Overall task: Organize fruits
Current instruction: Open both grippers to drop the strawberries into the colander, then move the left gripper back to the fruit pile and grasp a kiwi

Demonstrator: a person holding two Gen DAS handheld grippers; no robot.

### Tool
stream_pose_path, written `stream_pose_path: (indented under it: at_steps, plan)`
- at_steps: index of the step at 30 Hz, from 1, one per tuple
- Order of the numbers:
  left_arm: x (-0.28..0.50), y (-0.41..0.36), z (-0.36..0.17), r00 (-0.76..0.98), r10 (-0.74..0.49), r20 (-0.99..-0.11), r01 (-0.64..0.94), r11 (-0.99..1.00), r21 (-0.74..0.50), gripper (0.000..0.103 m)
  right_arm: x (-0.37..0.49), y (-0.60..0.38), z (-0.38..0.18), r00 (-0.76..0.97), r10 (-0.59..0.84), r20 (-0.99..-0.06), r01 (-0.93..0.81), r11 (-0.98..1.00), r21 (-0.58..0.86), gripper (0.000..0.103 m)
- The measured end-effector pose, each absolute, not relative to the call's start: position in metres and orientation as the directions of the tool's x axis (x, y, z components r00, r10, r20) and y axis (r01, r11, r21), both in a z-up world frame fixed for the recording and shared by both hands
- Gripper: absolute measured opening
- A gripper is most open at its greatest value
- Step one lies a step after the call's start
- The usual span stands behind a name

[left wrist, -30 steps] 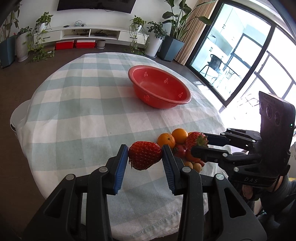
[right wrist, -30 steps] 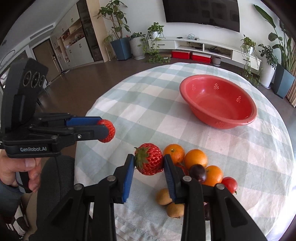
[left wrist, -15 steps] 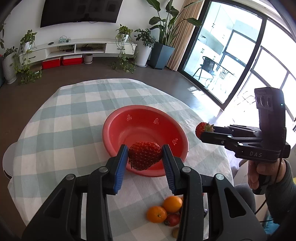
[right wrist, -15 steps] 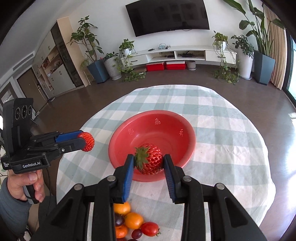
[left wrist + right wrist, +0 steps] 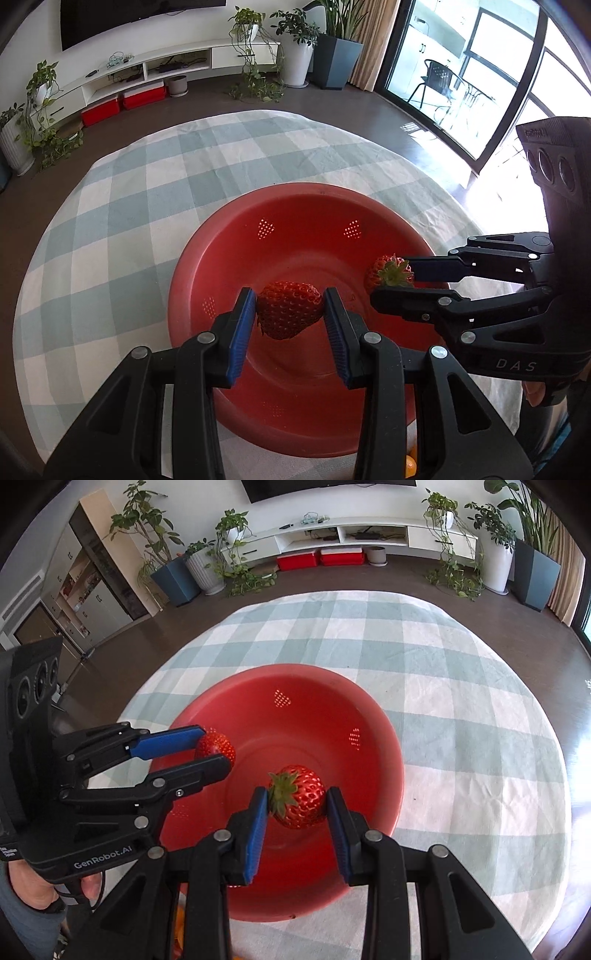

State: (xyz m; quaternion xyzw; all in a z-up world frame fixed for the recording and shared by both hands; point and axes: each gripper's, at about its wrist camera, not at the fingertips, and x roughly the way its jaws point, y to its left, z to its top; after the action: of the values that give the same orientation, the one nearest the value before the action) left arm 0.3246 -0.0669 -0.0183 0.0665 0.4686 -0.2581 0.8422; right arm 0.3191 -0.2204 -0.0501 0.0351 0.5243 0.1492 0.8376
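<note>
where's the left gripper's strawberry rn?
Pinched in the left gripper, the strawberry hangs over the red bowl; in the right wrist view it sits at the bowl's left rim.

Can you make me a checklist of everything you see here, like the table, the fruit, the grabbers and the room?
Surface: round table under a checked cloth, wrinkled near the window side.
Job's things: red bowl, nothing lying in it yet; left strawberry and right strawberry, both held over the bowl.
Clutter: an orange fruit peeks out at the table's near edge.
Grippers: left gripper shut on its berry; right gripper shut on its berry, leaves pointing left.
Cables: loose wires on the TV shelf; none on the table.
Surroundings: potted plants, red boxes, glass doors.
</note>
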Motion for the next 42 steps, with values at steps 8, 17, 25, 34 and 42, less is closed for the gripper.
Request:
stream_pose_path:
  at_steps: [8, 17, 25, 34, 42]
  plan:
    - [0.331, -0.069, -0.040, 0.411, -0.347, -0.843, 0.495, 0.862, -0.114, 0.035, 0.325, -0.211, -0.064, 0.398, 0.203, -0.895, -0.248, 0.963, 0.108, 0.035]
    - [0.335, -0.072, -0.046, 0.420, -0.309, -0.854, 0.487, 0.870, -0.075, 0.036, 0.327, -0.197, -0.066, 0.411, 0.104, -0.906, -0.289, 0.957, -0.021, 0.035]
    - [0.336, -0.070, -0.045, 0.418, -0.310, -0.854, 0.477, 0.875, -0.084, 0.040, 0.326, -0.193, -0.064, 0.419, 0.076, -0.905, -0.297, 0.953, -0.057, 0.039]
    - [0.314, -0.045, -0.008, 0.494, -0.357, -0.793, 0.436, 0.891, -0.129, 0.070, 0.300, -0.205, -0.021, 0.520, 0.096, -0.849, -0.260, 0.964, -0.050, 0.060]
    - [0.235, -0.009, 0.040, 0.568, -0.431, -0.701, 0.461, 0.872, -0.162, 0.088, 0.220, -0.231, 0.029, 0.648, 0.225, -0.728, -0.257, 0.964, 0.069, 0.082]
